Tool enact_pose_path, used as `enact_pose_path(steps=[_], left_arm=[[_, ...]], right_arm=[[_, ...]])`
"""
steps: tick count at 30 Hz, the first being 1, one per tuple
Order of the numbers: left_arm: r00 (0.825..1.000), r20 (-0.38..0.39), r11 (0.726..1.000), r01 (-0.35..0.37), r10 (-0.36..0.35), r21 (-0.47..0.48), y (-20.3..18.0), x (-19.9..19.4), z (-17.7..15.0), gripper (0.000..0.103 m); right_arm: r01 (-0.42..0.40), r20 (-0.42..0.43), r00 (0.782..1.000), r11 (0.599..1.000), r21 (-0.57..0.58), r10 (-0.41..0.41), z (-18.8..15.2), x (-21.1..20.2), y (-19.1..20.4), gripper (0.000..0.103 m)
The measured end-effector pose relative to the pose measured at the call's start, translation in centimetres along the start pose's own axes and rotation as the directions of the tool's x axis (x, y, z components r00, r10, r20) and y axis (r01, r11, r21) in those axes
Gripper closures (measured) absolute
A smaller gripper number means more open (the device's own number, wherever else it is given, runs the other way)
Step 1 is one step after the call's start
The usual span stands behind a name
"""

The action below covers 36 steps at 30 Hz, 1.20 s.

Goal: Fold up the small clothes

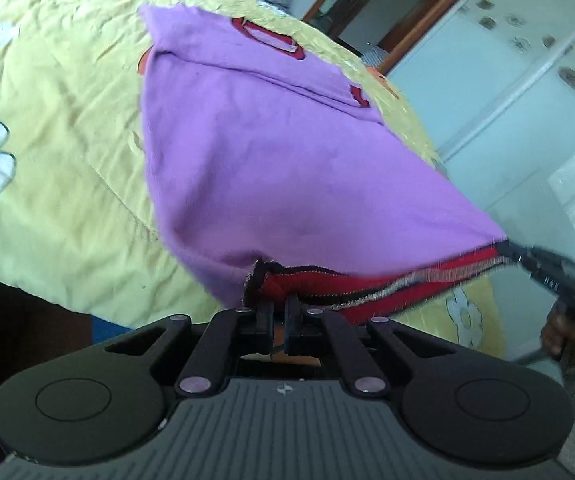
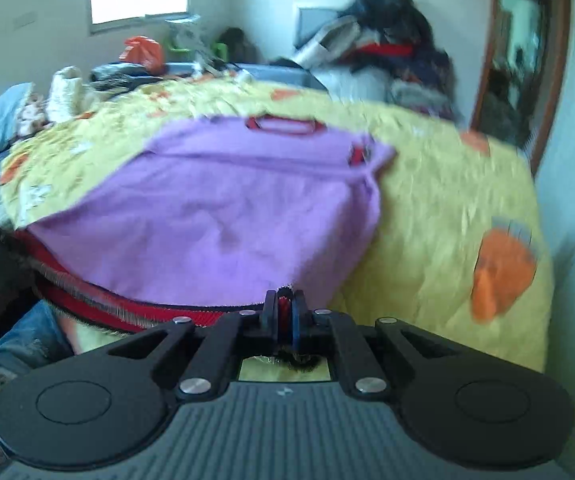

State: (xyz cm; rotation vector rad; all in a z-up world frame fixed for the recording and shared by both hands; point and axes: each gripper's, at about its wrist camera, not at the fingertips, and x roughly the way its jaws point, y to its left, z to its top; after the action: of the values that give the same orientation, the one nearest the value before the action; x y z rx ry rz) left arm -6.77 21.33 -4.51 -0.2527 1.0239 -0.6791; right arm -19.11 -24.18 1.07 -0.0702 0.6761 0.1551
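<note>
A purple top [image 1: 271, 152] with a red hem [image 1: 351, 280] is lying across a yellow flowered bedspread [image 1: 63, 120], its collar at the far end and its near edge being lifted clear of the bed. The left gripper [image 1: 278, 312] is clamped on the hem's left corner, and the right gripper [image 2: 285, 312] is pinching the hem at the other corner, so the band is stretching taut between them, apparently ready to be carried toward the collar for a fold. Motion blur is softening the right wrist view, so how deep that bite goes is hard to judge. No basket or bin is showing; only a loose heap of clothes [image 2: 391, 52] is sitting beyond the bed's far right corner.
</note>
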Motion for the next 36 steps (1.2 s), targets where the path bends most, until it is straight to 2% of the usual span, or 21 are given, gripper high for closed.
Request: enact_pose_path(steps=[1,3,6,9,11,12,13,14,17,18,19,20,23,24,25,26,28,29,31,33,36], left_arm=[[1.000,-0.013,0.999,-0.026,0.026,0.018,0.1,-0.1,-0.5,0.099],[0.995,-0.089,0.998,-0.039,0.043,0.044,0.8,0.6,-1.8,0.099],[0.977,-0.190,0.988,-0.070,0.096,0.141,0.9,1.3,-3.2,0.103],[0.971,-0.154,0.961,-0.142,0.181,0.237,0.0,0.3,-2.3,0.103],[0.982,-0.096,0.963,-0.139,0.164,0.229,-0.4,0.1,-0.3,0.101],[0.985,-0.052,0.963,-0.146,0.162,0.228,-0.6,0.4,0.8,0.096],[0.986,-0.026,0.964,-0.156,0.165,0.213,-0.7,0.9,1.8,0.083],[0.986,-0.003,0.966,-0.163,0.168,0.201,-0.8,1.7,2.9,0.073],[0.981,0.062,0.965,-0.193,0.185,0.177,-1.2,4.7,5.8,0.062],[0.975,0.079,0.958,-0.218,0.207,0.186,-1.4,5.9,6.6,0.059],[0.966,0.100,0.948,-0.254,0.239,0.192,-1.6,6.9,7.4,0.047],[0.955,0.122,0.938,-0.289,0.270,0.190,-1.5,7.7,8.0,0.039],[0.950,0.159,0.945,-0.292,0.269,0.148,-0.6,9.2,10.0,0.034],[0.945,0.163,0.941,-0.308,0.285,0.142,-0.5,9.7,10.6,0.034],[0.942,0.151,0.933,-0.323,0.301,0.161,-0.3,10.2,11.1,0.034],[0.933,0.133,0.914,-0.356,0.335,0.193,-0.4,10.8,11.2,0.035],[0.900,0.113,0.857,-0.436,0.422,0.275,-0.6,12.2,10.7,0.035],[0.894,0.140,0.839,-0.447,0.425,0.311,-0.7,12.1,10.2,0.035],[0.891,0.133,0.834,-0.454,0.435,0.314,-0.4,11.6,10.0,0.035],[0.866,0.161,0.800,-0.500,0.474,0.331,0.0,11.0,9.4,0.032],[0.877,0.141,0.831,-0.481,0.460,0.280,1.3,10.0,9.2,0.030]], right_arm=[[-0.004,-0.016,1.000,1.000,-0.016,0.004,0.1,-0.4,0.0,0.098],[-0.054,-0.176,0.983,0.996,-0.075,0.041,-1.0,0.9,0.0,0.097],[0.007,-0.296,0.955,0.998,-0.069,-0.028,-3.3,3.1,-1.4,0.097],[0.038,-0.191,0.981,0.999,0.019,-0.034,-1.9,2.7,-3.5,0.095],[0.056,-0.119,0.992,0.993,0.103,-0.043,-0.6,3.9,-5.4,0.093],[0.080,-0.088,0.994,0.989,0.121,-0.070,0.0,5.0,-6.3,0.090],[0.098,-0.059,0.994,0.986,0.134,-0.091,0.6,6.3,-7.2,0.088],[0.108,-0.037,0.994,0.983,0.150,-0.103,1.2,8.0,-8.3,0.083],[0.092,-0.039,0.996,0.972,0.216,-0.085,3.2,13.6,-11.4,0.042],[0.075,-0.022,0.997,0.975,0.207,-0.072,3.8,15.0,-11.8,0.032],[0.069,-0.014,0.998,0.976,0.205,-0.067,4.3,16.4,-12.3,0.032],[0.063,-0.029,0.998,0.974,0.216,-0.058,4.6,17.7,-12.7,0.032],[-0.008,-0.036,0.999,0.974,0.225,0.017,5.5,20.3,-13.3,0.033],[-0.010,-0.052,0.998,0.975,0.222,0.022,5.6,21.1,-13.2,0.052],[-0.033,-0.067,0.997,0.975,0.218,0.049,5.7,21.7,-13.1,0.080],[-0.044,-0.083,0.995,0.978,0.202,0.062,5.7,22.0,-12.6,0.100],[0.018,-0.091,0.996,0.997,0.074,-0.011,6.0,22.0,-10.8,0.100],[0.051,-0.091,0.995,0.998,0.023,-0.049,6.2,21.9,-10.3,0.101],[0.128,-0.085,0.988,0.991,-0.037,-0.130,6.4,21.3,-10.3,0.101],[0.159,-0.102,0.982,0.987,-0.036,-0.162,6.3,21.1,-11.8,0.101],[0.235,-0.120,0.964,0.971,-0.050,-0.239,5.8,21.4,-12.5,0.098]])
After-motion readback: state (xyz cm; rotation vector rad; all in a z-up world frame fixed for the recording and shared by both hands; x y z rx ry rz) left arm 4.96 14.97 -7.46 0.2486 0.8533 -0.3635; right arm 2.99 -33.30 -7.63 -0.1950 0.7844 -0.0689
